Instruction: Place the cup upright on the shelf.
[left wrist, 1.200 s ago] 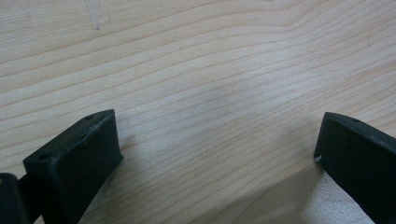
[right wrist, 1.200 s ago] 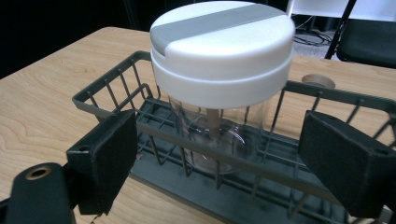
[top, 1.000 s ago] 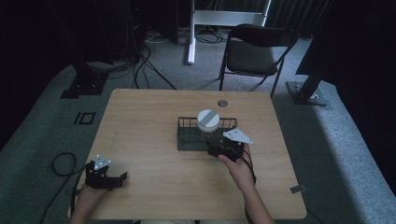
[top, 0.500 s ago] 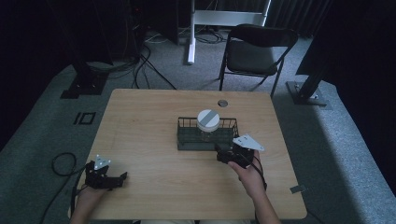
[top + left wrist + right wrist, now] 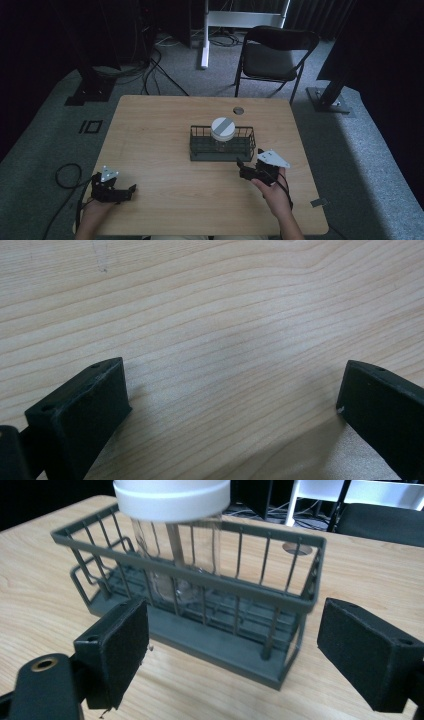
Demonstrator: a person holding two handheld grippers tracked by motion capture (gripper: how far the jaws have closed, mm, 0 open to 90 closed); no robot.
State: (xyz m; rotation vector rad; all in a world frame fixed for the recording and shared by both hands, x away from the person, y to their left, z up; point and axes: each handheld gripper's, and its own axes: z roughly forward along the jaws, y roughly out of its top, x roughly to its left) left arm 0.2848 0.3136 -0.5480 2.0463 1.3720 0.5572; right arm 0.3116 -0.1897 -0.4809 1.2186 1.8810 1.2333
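Note:
A dark green wire basket (image 5: pixel 197 148) (image 5: pixel 280 602) stands near the middle of the wooden table (image 5: pixel 160 130). Inside it is an upright clear glass jar (image 5: pixel 185 567) with a white lid (image 5: pixel 223 128) (image 5: pixel 170 497). My right gripper (image 5: pixel 246 170) (image 5: pixel 232 652) is open just in front of the basket's near right corner, nothing between its pads (image 5: pixel 125 652). My left gripper (image 5: pixel 127 191) (image 5: pixel 232 400) rests open at the table's near left, over bare wood.
A round cable hole (image 5: pixel 238 110) (image 5: pixel 297 548) lies in the table behind the basket. A black folding chair (image 5: pixel 275 55) stands beyond the far edge. Cables (image 5: pixel 65 175) and stand bases (image 5: pixel 330 100) lie on the grey floor around the table.
My right gripper has drawn back from the basket toward the near right of the table. The left gripper has stayed put.

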